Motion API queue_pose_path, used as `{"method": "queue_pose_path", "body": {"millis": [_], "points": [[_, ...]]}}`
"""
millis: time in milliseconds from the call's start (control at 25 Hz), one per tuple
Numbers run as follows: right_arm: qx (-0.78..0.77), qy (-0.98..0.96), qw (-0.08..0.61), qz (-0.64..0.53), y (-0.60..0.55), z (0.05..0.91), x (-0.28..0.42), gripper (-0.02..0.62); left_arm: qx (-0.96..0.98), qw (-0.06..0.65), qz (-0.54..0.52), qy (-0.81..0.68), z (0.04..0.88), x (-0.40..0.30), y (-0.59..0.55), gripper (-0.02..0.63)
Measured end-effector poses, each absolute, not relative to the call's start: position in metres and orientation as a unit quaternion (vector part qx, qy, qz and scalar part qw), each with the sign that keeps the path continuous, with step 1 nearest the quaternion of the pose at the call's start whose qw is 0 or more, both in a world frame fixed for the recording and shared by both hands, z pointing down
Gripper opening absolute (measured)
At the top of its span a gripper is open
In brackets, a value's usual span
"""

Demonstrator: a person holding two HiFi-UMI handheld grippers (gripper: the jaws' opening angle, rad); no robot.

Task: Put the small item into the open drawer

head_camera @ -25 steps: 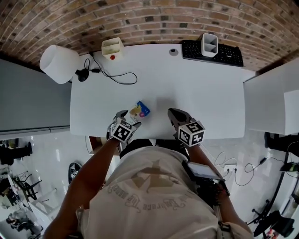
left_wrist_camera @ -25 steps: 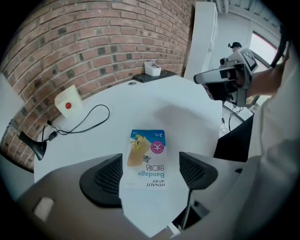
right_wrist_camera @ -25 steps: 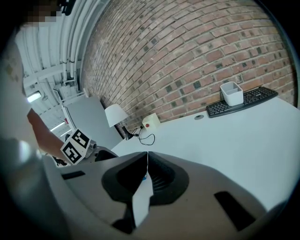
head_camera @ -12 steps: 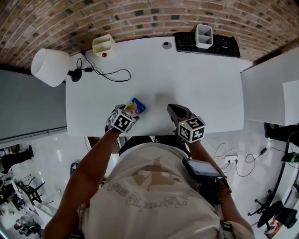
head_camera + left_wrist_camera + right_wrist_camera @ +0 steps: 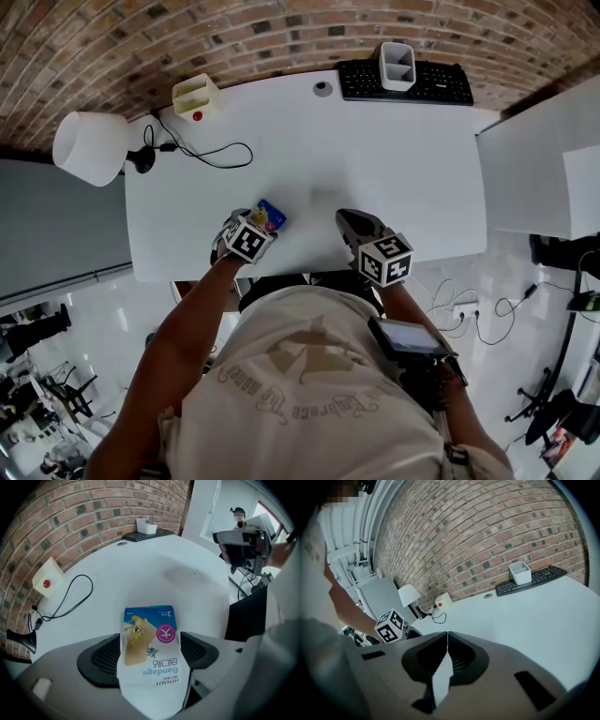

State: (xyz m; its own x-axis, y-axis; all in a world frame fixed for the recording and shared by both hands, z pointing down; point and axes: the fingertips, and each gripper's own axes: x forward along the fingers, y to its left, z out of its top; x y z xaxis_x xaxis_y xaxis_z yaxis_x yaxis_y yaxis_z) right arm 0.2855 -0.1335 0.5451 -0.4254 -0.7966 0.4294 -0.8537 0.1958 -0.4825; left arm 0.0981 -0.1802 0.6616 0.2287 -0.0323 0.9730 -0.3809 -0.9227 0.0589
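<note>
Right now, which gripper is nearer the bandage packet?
Left. The left gripper holds the bandage packet between its jaws; the right gripper is apart, off to its right.

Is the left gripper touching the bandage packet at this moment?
Touching. In the left gripper view, the left gripper has both jaws pressed against the sides of the bandage packet.

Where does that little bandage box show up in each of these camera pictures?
Head view: bandage box left of centre, near the front edge of the desk, at the tip of the left gripper.
Left gripper view: bottom centre, gripped between the jaws.
Right gripper view: not in it; only the left gripper's cube shows.
Shared landmark: the keyboard, in the left gripper view and right gripper view too.
</note>
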Motion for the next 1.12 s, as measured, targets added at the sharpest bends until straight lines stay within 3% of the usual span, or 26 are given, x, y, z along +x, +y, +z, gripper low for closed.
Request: {"method": "queue_pose_path", "body": {"millis": [1120], "points": [[0.504,-0.793,0.050,0.340,-0.152,0.544,0.259,0.006,0.779,0.129,0.595,-0.149,0.652,0.088,-0.179,0.379]]}}
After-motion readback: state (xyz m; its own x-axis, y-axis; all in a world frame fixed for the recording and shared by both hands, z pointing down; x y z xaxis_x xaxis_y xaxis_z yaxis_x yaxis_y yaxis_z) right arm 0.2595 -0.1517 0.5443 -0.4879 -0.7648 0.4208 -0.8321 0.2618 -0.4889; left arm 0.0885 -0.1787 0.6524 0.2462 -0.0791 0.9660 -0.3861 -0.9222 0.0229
